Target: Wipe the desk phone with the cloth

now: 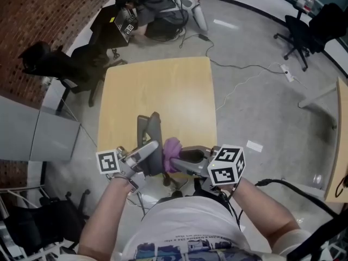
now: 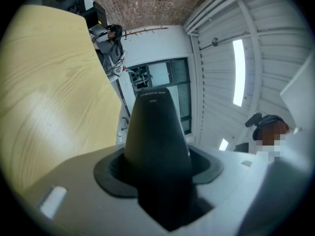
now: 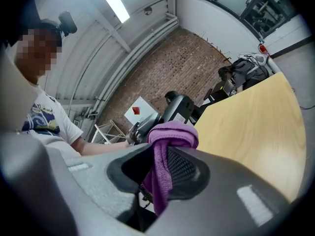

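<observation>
A dark grey desk phone (image 1: 149, 128) stands tilted at the near edge of the wooden table (image 1: 157, 86). My left gripper (image 1: 152, 156) is shut on the phone's lower part; in the left gripper view the dark phone body (image 2: 156, 132) fills the space between the jaws. My right gripper (image 1: 178, 162) is shut on a purple cloth (image 1: 173, 148), which sits against the phone's right side. In the right gripper view the cloth (image 3: 170, 137) hangs bunched between the jaws, with the phone (image 3: 179, 107) and the left gripper (image 3: 141, 130) just behind it.
Black office chairs (image 1: 51, 64) stand left of the table and another (image 1: 302, 34) at the far right. A person (image 1: 147, 7) crouches beyond the table's far edge among bags. Cables (image 1: 244, 75) run over the floor. A second table's edge (image 1: 340, 140) shows at right.
</observation>
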Tool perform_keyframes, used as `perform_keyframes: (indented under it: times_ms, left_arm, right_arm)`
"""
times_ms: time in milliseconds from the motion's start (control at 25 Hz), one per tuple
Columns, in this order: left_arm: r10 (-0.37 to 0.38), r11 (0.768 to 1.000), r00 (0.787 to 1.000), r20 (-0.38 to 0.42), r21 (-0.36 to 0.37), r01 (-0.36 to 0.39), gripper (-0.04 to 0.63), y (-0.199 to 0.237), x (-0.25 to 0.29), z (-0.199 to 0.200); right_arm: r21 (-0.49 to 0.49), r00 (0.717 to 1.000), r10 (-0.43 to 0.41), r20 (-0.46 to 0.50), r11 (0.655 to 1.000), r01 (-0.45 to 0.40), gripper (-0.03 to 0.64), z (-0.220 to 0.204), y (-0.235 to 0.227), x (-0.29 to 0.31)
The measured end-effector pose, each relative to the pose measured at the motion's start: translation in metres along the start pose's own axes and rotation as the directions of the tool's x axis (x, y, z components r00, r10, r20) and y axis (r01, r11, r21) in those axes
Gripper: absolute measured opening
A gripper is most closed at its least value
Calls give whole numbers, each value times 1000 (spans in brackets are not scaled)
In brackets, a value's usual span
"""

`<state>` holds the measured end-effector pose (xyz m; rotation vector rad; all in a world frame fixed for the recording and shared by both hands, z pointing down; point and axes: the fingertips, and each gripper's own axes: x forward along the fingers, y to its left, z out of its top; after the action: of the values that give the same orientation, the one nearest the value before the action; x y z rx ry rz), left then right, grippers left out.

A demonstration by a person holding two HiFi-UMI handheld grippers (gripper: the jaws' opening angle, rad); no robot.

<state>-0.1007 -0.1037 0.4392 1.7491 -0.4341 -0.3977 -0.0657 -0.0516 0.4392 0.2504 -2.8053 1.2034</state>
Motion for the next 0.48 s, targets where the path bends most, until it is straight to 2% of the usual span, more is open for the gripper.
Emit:
perform_keyframes:
  times_ms: [120,280,480]
  left_arm:
    - [16,1000,1000,-16,24,-15,293,0,3,-1]
    - [20,999,999,-41,33,-19,293,1,9,-8]
    - [22,999,998,-59,28,-21,293,2,11,-14]
  right_arm:
    - [-52,999,-21,-32,998,19,94,2,3,-6]
    - [-151,999,-51,13,987,52,94,37,8,-22]
    - [-242,997,33,73,970,-15,94,91,35,-29]
